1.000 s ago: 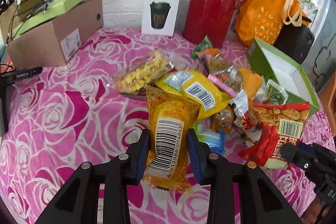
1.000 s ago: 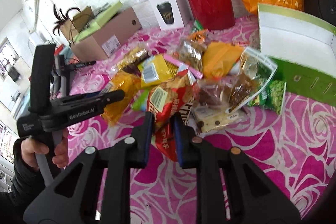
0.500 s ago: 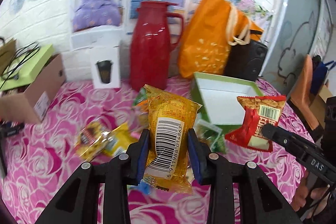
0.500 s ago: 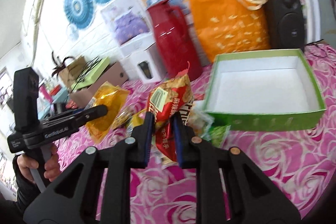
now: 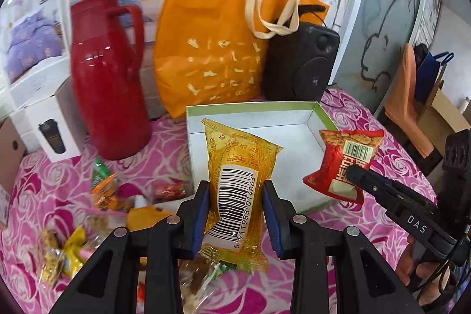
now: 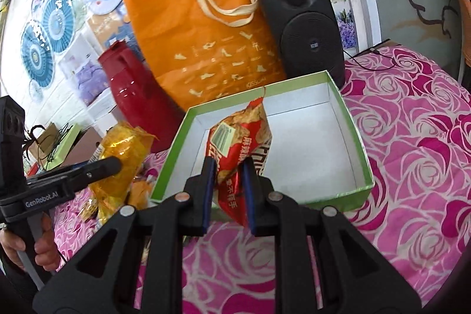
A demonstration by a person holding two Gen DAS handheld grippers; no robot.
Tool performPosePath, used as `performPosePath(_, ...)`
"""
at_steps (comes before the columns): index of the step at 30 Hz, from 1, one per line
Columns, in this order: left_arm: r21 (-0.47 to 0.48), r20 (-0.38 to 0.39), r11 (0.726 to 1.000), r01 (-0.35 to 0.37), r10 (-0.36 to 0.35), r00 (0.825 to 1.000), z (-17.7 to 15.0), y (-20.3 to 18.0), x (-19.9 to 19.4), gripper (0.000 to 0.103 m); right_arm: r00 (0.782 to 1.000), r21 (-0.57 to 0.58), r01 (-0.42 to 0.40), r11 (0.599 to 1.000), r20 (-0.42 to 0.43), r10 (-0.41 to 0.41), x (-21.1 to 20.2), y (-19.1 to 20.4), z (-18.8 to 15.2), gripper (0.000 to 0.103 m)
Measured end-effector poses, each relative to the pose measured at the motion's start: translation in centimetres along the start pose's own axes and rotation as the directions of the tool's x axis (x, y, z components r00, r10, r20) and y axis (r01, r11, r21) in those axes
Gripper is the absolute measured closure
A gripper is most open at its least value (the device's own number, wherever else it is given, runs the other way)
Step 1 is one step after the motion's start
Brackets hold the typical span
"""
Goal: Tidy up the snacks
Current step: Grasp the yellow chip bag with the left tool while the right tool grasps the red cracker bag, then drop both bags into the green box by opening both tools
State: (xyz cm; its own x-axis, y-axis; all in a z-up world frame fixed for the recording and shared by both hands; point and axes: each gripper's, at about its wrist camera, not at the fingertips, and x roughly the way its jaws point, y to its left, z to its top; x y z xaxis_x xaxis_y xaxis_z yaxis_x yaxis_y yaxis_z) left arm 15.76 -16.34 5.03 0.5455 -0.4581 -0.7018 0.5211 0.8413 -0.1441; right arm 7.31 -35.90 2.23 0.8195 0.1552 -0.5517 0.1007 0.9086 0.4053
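My left gripper (image 5: 235, 208) is shut on a yellow snack packet (image 5: 235, 181) with a barcode, held in the air at the near-left corner of the green box (image 5: 259, 108). My right gripper (image 6: 226, 184) is shut on a red snack bag (image 6: 241, 143), which hangs over the box's (image 6: 350, 119) near rim above its empty white floor. Each view shows the other gripper: the right one (image 5: 350, 172) with the red bag (image 5: 344, 164), the left one (image 6: 116, 164) with the yellow packet (image 6: 123, 149). Several loose snacks (image 5: 112, 193) lie on the cloth to the left.
Behind the box stand a red jug (image 5: 106, 78), an orange tote bag (image 5: 217, 40) and a black speaker (image 5: 300, 64). A white carton (image 5: 50, 131) sits at the far left. The rose-patterned tablecloth (image 6: 412, 167) spreads out right of the box. A person's hand (image 6: 29, 249) grips the left handle.
Both grippers swung right from the snack pile toward the green box, each keeping its packet. The box now lies directly under the red bag and just behind the yellow packet.
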Motion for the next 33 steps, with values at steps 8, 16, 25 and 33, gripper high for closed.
performPosePath(8,0.02,0.042,0.993,-0.12,0.119,0.992,-0.7,-0.3,2.0,0.003,0.992,-0.1,0.12,0.988,0.056,-0.115,1.4,-0.5,-1.0,0.017)
performPosePath(16,-0.048,0.026,0.985,-0.168,0.169,0.985,-2.1,2.2,1.3,0.0,0.991,-0.113,0.13,0.985,-0.007,-0.132,2.0,0.2,-2.2,0.001)
performPosePath(25,-0.048,0.104,0.978,-0.204,0.208,0.973,-2.9,2.8,-3.9,0.0,0.989,-0.177,0.134,0.975,0.078,-0.122,-1.3,4.6,-2.2,0.001)
performPosePath(33,-0.068,0.138,0.96,-0.271,0.278,0.951,-5.8,4.7,-9.0,0.0,0.992,-0.217,0.085,0.972,0.108,-0.063,-4.2,8.4,-3.7,0.001)
